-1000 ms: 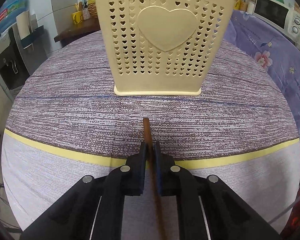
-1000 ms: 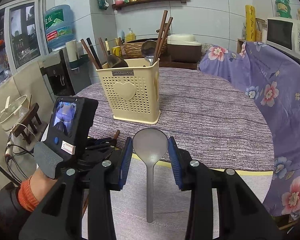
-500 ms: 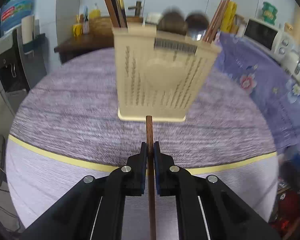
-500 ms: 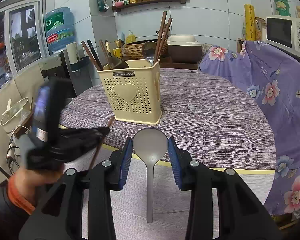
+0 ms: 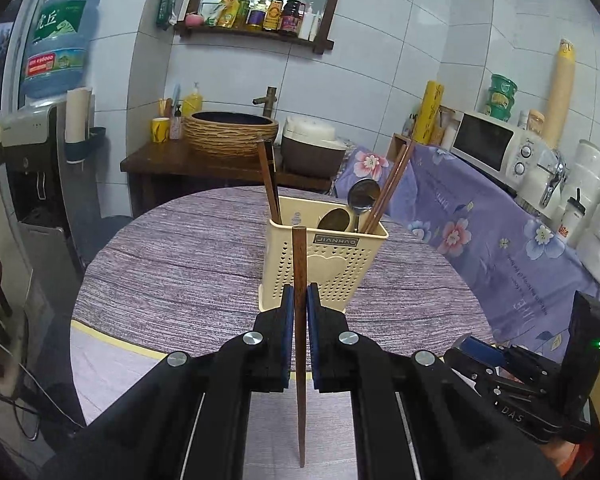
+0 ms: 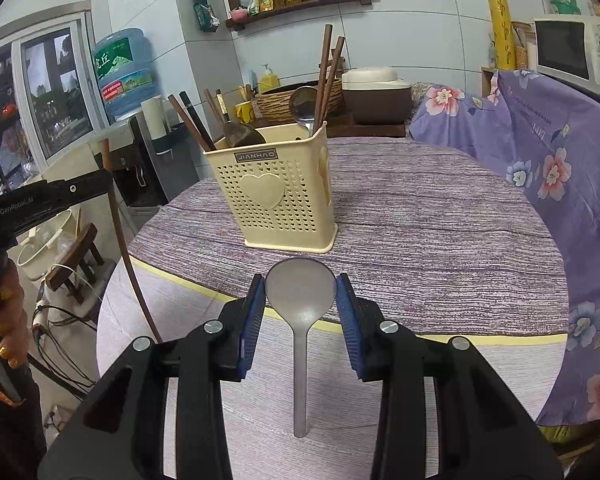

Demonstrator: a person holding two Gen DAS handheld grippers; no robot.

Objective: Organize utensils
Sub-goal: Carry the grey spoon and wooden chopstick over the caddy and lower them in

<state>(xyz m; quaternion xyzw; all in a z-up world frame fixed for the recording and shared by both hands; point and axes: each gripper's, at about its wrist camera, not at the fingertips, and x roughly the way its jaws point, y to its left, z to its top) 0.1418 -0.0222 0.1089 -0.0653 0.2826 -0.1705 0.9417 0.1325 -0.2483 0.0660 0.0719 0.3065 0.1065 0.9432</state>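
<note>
The left tool (image 5: 299, 300) is clenched on one brown wooden chopstick (image 5: 299, 264), and the blue pads press it from both sides near its middle. The stick stands almost upright in the grip, with its blunt upper end in front of the cream utensil basket (image 5: 332, 264) and its thin end hanging down toward the camera. I think it is held this way so that the thin end can go down first into the basket. In the right wrist view this tool is raised at the left edge, beside the table (image 6: 420, 220) and not over it, and the stick hangs below it in the air.

The right tool (image 6: 301, 294) is grasping a grey metal spoon (image 6: 301, 292) by the two sides of its bowl, and the handle runs back between the arms of the tool. Both wrist views look down at a slant onto the table. The right tool is low, over the near edge of the table where the yellow stripe runs, probably to wait for its turn.

The basket stands upright in the middle of the round table on the purple cloth, well apart from both tools. It already contains several chopsticks and two spoons, which lean against its walls. A hand (image 6: 4, 320) with yellow nails grips the left tool's handle from below.
</note>
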